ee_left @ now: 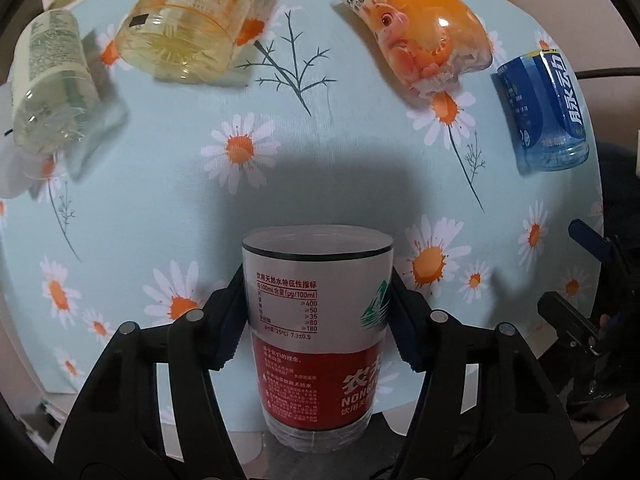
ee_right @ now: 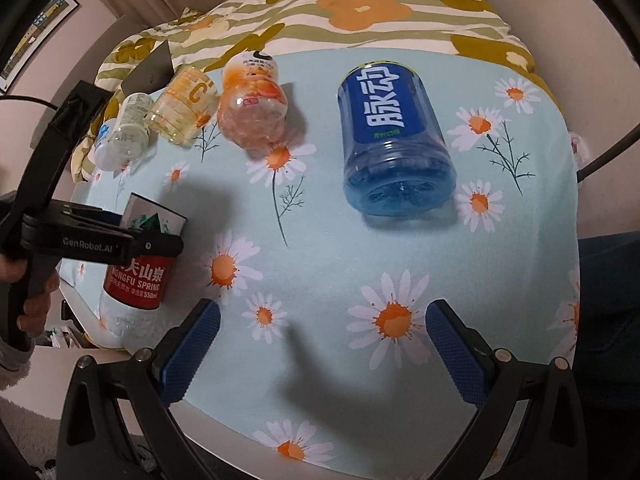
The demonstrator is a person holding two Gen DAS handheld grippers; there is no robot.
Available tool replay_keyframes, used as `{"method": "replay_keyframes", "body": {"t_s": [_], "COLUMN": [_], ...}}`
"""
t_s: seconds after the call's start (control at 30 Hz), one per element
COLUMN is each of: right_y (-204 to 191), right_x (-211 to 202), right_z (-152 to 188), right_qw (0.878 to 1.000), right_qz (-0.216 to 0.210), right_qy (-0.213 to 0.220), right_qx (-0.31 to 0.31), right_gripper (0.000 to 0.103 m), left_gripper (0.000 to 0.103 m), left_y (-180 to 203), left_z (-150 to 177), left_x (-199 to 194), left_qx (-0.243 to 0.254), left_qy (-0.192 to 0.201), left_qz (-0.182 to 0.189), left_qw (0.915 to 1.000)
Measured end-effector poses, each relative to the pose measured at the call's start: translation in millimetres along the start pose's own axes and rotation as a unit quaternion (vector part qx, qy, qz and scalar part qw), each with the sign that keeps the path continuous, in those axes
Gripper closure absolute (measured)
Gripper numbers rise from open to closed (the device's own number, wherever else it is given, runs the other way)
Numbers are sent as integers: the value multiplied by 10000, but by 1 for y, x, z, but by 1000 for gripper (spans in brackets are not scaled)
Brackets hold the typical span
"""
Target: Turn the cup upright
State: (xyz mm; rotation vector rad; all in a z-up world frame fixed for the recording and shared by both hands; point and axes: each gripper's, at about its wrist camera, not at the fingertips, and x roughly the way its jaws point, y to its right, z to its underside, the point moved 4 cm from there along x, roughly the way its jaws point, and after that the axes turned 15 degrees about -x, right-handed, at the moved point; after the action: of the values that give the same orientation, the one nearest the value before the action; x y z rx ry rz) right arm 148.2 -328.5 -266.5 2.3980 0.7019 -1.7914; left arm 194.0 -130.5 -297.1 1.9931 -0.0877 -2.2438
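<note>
Left claw (ee_left: 318,316) clamps cup (ee_left: 318,336); right claw (ee_right: 322,344) gapes.

Left gripper (ee_left: 318,320) pads clamped on both sides of the cup (ee_left: 316,344), person's hand (ee_right: 30,304) on its handle; right gripper (ee_right: 322,354) fingers spread wide, holding nothing, above the tablecloth (ee_right: 360,248)

Daisy-print tablecloth (ee_right: 340,248) — blue cup (ee_right: 394,136), orange cup (ee_right: 252,112), yellow cup (ee_right: 184,112) lying on it.

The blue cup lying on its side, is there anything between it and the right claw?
Nothing visible: only bare daisy tablecloth lies between the open right claw and the blue cup.
</note>
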Motion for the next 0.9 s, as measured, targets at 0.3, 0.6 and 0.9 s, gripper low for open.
{"method": "replay_keyframes", "body": {"t_s": [0.3, 0.6, 0.9], "right_y": [-2, -17, -24], "right_x": [-13, -44, -51], "right_z": [-4, -13, -12], "right_qw": [9999, 9983, 9956], "right_qz": [-27, 39, 393], "right_qy": [144, 588, 829], "right_qx": [59, 44, -211], "right_gripper": [0, 0, 0], "left_gripper": [37, 37, 37], "left_y": [0, -13, -7], "left_z": [1, 23, 29], "left_x": [-36, -106, -93], "left_qx": [-71, -282, -213], "left_qy": [363, 1935, 3467], "left_qz": [182, 783, 948], "left_qw": [9992, 9776, 9329]}}
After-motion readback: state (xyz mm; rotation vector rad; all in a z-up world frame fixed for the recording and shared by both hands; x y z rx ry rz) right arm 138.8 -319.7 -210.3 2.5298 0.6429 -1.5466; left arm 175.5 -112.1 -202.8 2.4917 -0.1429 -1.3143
